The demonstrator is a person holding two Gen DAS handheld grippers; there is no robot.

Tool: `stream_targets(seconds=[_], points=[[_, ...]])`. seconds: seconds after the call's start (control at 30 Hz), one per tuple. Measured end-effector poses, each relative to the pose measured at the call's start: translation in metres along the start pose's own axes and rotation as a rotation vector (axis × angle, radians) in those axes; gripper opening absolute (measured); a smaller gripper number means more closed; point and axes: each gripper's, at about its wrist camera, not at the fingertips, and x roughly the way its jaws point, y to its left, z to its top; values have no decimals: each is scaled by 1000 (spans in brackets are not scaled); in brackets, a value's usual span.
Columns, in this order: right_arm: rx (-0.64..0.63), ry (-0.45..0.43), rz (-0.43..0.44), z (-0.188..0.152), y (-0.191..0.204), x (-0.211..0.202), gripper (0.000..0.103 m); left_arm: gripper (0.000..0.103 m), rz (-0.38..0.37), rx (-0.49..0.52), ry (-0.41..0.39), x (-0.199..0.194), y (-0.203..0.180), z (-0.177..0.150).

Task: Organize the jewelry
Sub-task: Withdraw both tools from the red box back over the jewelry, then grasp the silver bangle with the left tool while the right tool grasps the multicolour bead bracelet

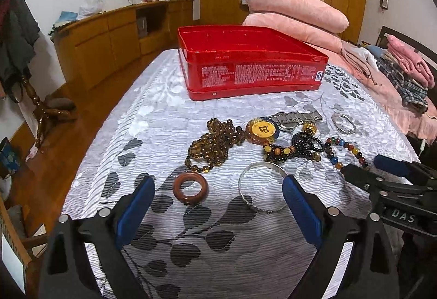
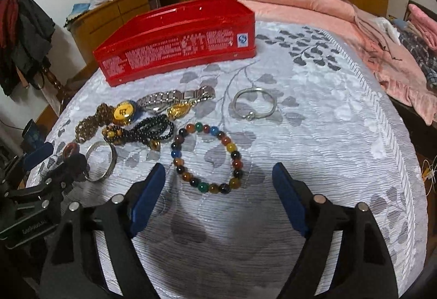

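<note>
Jewelry lies on a bed's leaf-patterned cover in front of an open red tin [image 1: 251,75]. My left gripper [image 1: 218,187] is open just above the cover. A brown wooden ring [image 1: 190,187] and a wide silver bangle [image 1: 262,188] lie between its blue pads, untouched. My right gripper [image 2: 218,173] is open too, with a multicoloured bead bracelet [image 2: 207,157] lying flat just beyond its fingertips. Further back are brown beads [image 1: 213,146], a yellow pendant [image 1: 262,131], black beads [image 1: 303,146], a metal watch [image 2: 174,98] and a thin silver bangle [image 2: 254,105].
Folded pink quilts [image 1: 295,12] are stacked behind the tin. Clothes [image 1: 409,72] lie on the bed at the right. The bed's left edge drops to a wooden floor [image 1: 54,162], with a wooden cabinet [image 1: 109,34] along the wall.
</note>
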Motion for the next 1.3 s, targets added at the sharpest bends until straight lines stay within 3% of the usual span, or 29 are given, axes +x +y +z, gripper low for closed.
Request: stream_targets(seconds=[0.2,0.37,0.6,0.73,0.87,1.07,1.13,1.3], points=[[-16,19,-16,2,4,4,73,92,-8,-1,10,2,1,0],[41,-3,31,3,-8,0,72,92,-10,-6,12,3,2,0],[48,7,-1,6,-9,3,61,91,-21,10,43,10,-1,1],[37,10,-36,9,-10,7,48,78,-48,11,98,21,-2,2],[27,10,-53,9,-10,8,39,73,-37,43,102,22,-8,2],[29,7,-52,10,-10,8,22,50,-46,97,85,19,-17,1],[34,6,-39,9,-11,8,13,38,-66,105,80,17,-19,0],[34,6,-31,7,-10,6,10,30,-67,83,72,17,-16,2]])
